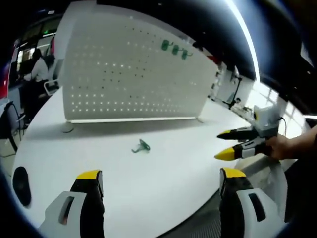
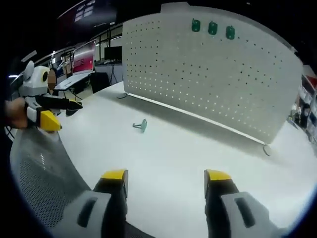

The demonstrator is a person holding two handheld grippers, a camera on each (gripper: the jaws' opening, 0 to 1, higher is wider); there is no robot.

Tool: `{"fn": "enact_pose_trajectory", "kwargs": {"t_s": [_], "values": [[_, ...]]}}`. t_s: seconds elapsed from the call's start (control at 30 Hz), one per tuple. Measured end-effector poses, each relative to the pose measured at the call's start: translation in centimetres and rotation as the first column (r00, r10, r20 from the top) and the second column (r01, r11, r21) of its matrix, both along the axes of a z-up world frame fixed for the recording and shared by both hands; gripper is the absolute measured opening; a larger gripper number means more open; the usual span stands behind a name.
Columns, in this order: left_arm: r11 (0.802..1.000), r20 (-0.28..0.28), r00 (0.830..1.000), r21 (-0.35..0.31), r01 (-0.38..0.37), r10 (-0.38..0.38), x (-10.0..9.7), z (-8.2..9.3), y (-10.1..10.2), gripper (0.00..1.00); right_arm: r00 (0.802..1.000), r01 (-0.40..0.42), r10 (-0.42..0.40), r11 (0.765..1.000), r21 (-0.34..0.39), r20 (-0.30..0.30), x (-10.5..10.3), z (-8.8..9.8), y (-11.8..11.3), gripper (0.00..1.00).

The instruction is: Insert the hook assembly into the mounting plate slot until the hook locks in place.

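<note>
A small green hook (image 1: 141, 146) lies loose on the white table (image 1: 148, 188), in front of the upright white pegboard (image 1: 133, 69). Three green hooks (image 1: 174, 48) hang near the board's upper edge. My left gripper (image 1: 161, 176) is open over the near table edge, well short of the loose hook. In the right gripper view the same loose hook (image 2: 141, 126) lies ahead and left of my open right gripper (image 2: 166, 177), with the pegboard (image 2: 213, 74) and its three hung hooks (image 2: 212, 28) beyond. Each gripper appears in the other's view, held by a hand: the right gripper (image 1: 228, 144) and the left gripper (image 2: 59, 115).
The pegboard stands on small feet (image 2: 266, 148) near the table's middle. A mesh chair back (image 2: 44, 183) sits at the table's near edge. A black round object (image 1: 21, 184) lies at the table's left. Desks, monitors (image 2: 84, 57) and a seated person (image 1: 34, 69) fill the background.
</note>
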State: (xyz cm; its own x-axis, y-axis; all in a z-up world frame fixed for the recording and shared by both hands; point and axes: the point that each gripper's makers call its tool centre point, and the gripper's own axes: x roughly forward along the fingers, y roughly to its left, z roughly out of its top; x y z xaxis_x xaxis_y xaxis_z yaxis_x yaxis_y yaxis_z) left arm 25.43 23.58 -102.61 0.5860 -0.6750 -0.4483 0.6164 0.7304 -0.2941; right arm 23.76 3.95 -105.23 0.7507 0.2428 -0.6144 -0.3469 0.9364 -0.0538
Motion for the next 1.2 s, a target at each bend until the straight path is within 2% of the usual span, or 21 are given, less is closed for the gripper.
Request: {"fn": "enact_pose_trajectory", "kwargs": {"t_s": [0.07,0.1,0.17,0.23,0.33,0.47,0.57,0.67,0.77,0.83,0.9,1.0,1.1,1.2], "values": [[1.000,-0.001,1.000,-0.001,-0.007,0.007,0.0,0.1,0.0,1.00,1.000,0.012,-0.012,0.999,0.047,-0.001,0.1,-0.1,0.6,0.64],[1.000,0.001,1.000,-0.003,-0.010,0.010,0.1,0.1,0.1,1.00,1.000,-0.002,0.002,0.997,0.071,0.003,0.3,-0.1,1.1,0.61],[0.999,0.003,1.000,-0.028,-0.023,0.023,0.3,0.4,0.2,1.00,1.000,-0.027,0.028,0.998,0.064,-0.004,0.7,-0.1,1.7,0.54],[0.999,-0.004,1.000,-0.028,-0.028,0.028,0.3,0.3,0.3,1.00,0.999,-0.042,0.042,0.998,0.050,0.012,1.4,-0.1,2.2,0.55],[0.999,-0.008,1.000,-0.025,-0.027,0.027,0.3,0.2,0.2,1.00,0.998,-0.064,0.064,0.996,0.069,0.001,2.4,-0.5,3.1,0.56],[0.999,-0.023,0.999,-0.025,-0.027,0.027,0.4,-0.1,0.3,0.99,0.991,-0.132,0.132,0.989,0.073,-0.001,4.0,-1.0,5.0,0.42],[0.998,-0.033,0.998,-0.043,-0.049,0.048,0.6,-0.1,0.6,0.99,0.986,-0.163,0.166,0.982,0.094,-0.031,5.1,-1.8,6.4,0.41],[0.997,-0.039,0.998,-0.049,-0.058,0.057,0.7,-0.1,0.7,0.98,0.980,-0.193,0.196,0.978,0.082,-0.035,6.7,-2.4,7.7,0.37],[0.996,-0.034,0.998,-0.063,-0.058,0.056,0.7,0.2,0.6,0.98,0.978,-0.195,0.201,0.975,0.102,-0.055,8.1,-3.2,8.7,0.35],[0.996,-0.025,0.998,-0.061,-0.066,0.065,0.8,0.3,0.7,0.97,0.976,-0.188,0.200,0.975,0.122,-0.089,8.9,-4.0,9.5,0.32],[0.996,-0.027,0.997,-0.063,-0.069,0.067,0.8,0.3,0.7,0.97,0.975,-0.189,0.200,0.976,0.111,-0.094,10.1,-4.7,10.0,0.30],[0.996,-0.032,0.997,-0.064,-0.069,0.067,0.8,0.2,0.6,0.97,0.976,-0.177,0.187,0.980,0.095,-0.111,11.3,-5.6,10.1,0.28],[0.996,-0.034,0.997,-0.063,-0.066,0.064,0.8,0.2,0.6,0.96,0.979,-0.150,0.162,0.983,0.109,-0.120,12.2,-6.0,9.8,0.26],[0.995,-0.048,0.997,-0.076,-0.068,0.064,0.8,0.2,0.6,0.94,0.977,-0.160,0.172,0.982,0.102,-0.127,12.8,-6.5,10.0,0.24]]}}
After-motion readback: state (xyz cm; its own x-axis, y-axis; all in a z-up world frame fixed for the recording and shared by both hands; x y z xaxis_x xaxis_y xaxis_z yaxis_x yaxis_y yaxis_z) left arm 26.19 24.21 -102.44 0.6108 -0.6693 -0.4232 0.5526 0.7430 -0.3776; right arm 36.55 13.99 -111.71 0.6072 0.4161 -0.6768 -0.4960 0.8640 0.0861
